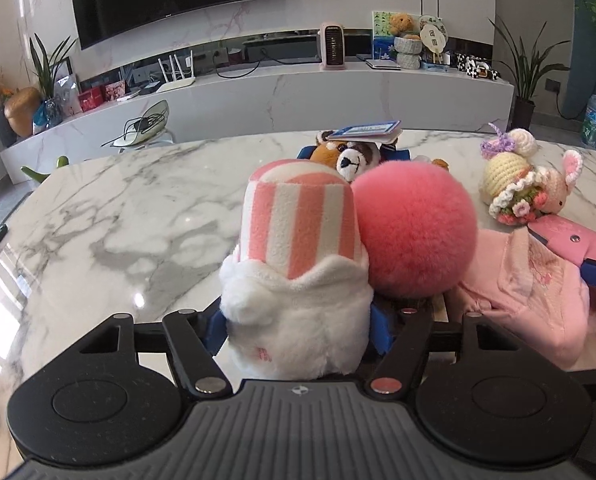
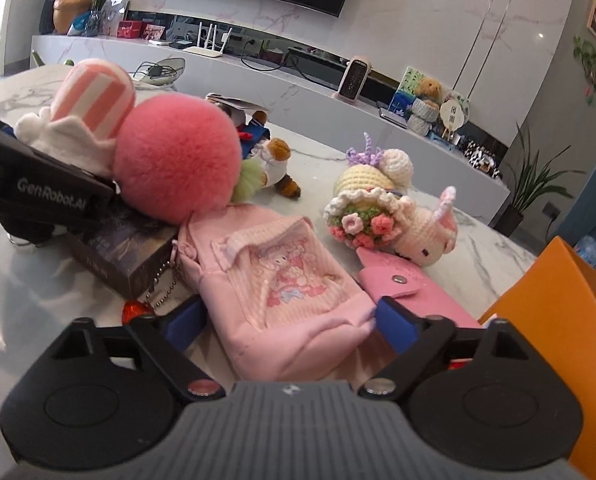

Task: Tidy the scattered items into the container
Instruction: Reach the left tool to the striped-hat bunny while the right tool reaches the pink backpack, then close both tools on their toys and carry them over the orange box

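Left tongs (image 1: 298,320) clamp white fleece base of pink-and-white striped plush toy (image 1: 298,232), blue pads pressed into both sides. Round pink fluffy pom-pom (image 1: 416,228) touches toy's right side. Right tongs (image 2: 285,320) grip pale pink fabric pouch with cartoon print (image 2: 281,280), flat on white marble worktop (image 1: 117,208). Crocheted bunny doll with flower bouquet (image 2: 382,216) lies just beyond pouch. Orange container (image 2: 554,300) at right, near worktop's near edge.
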Demonstrator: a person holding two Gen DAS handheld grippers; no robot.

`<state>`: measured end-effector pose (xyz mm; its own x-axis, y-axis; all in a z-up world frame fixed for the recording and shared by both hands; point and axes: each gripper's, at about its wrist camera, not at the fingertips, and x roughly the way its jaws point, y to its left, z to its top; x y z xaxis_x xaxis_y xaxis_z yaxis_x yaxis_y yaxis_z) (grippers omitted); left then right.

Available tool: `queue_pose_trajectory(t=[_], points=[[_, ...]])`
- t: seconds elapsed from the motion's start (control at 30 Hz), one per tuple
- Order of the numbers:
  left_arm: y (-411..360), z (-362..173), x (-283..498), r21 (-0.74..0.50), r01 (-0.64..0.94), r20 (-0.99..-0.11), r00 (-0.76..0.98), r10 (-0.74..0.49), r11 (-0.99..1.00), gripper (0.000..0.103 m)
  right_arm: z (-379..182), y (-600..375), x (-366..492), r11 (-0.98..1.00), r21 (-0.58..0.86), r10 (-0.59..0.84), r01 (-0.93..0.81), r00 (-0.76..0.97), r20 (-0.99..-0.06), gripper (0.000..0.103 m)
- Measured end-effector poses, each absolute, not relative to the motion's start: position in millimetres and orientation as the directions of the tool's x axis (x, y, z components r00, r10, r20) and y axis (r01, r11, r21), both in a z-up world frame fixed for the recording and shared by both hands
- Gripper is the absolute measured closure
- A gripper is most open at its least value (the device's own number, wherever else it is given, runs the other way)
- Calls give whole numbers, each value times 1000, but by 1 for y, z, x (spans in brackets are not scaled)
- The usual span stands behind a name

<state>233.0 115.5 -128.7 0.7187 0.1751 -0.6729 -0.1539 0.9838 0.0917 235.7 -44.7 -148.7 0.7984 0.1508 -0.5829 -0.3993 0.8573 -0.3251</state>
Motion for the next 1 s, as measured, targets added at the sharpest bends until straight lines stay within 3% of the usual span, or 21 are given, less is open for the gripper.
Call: queue_pose_trajectory(t=[0.07, 0.17, 0.67, 1.0], points=[[114, -128, 227, 98, -147, -679, 714, 174, 984, 26, -148, -44, 232, 849, -342, 144, -403, 799, -584, 26], [112, -125, 216, 92, -140, -694, 702, 164, 986, 27, -148, -43, 222, 840, -349, 142, -415, 790, -597, 48], [82, -102, 137, 75, -58, -723, 684, 94, 996, 28, -121, -66, 149, 860, -247, 190, -446, 730, -657, 57], [58, -67, 89, 97, -31, -669, 738, 88, 995, 28, -86, -97, 92, 897, -180, 218, -403, 760, -612, 57]])
